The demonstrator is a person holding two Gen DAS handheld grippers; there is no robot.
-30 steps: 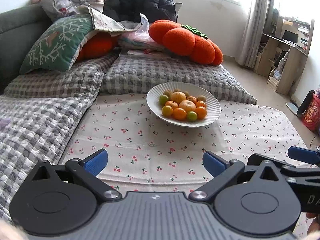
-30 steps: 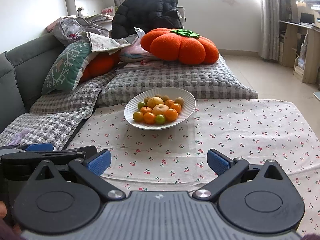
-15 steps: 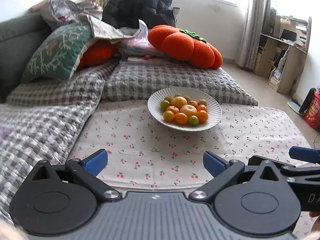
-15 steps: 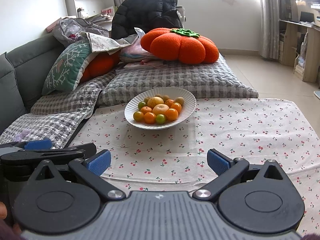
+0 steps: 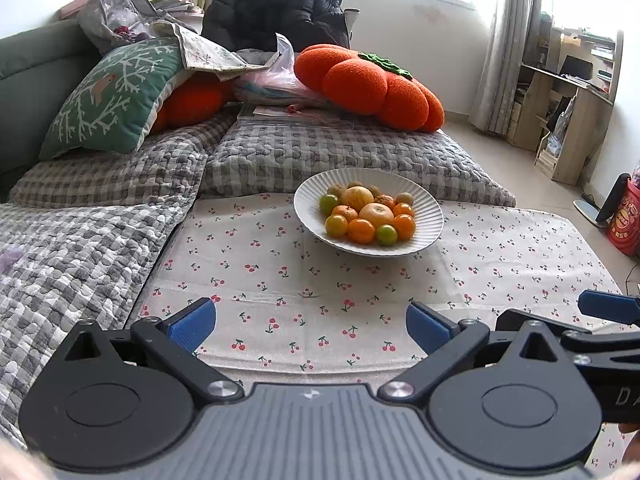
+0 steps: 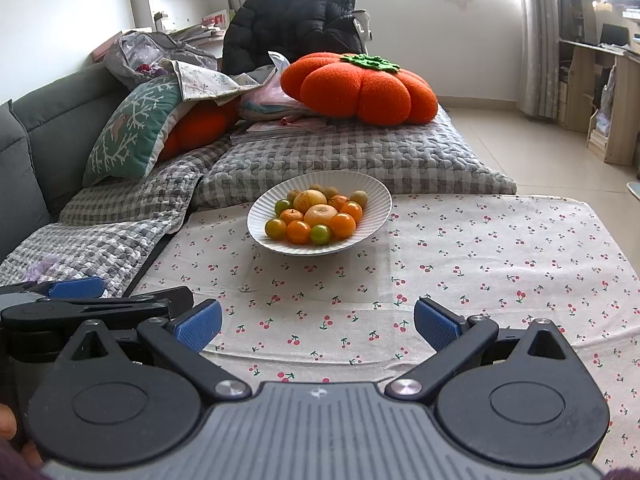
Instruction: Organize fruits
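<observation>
A white ribbed plate stands on the cherry-print cloth, holding several small oranges, green fruits and two pale yellow fruits. It shows in the right wrist view too. My left gripper is open and empty, low over the cloth's near edge, well short of the plate. My right gripper is open and empty, beside the left one, also well short of the plate. Each gripper shows at the edge of the other's view.
A grey checked quilt covers the sofa on the left and behind the plate. A green cushion and an orange pumpkin cushion lie behind. A wooden shelf and a red bag stand at the right.
The left gripper has tilted up and drifted a little, so the plate sits lower in its view. The right gripper has barely moved. Both stay open.
</observation>
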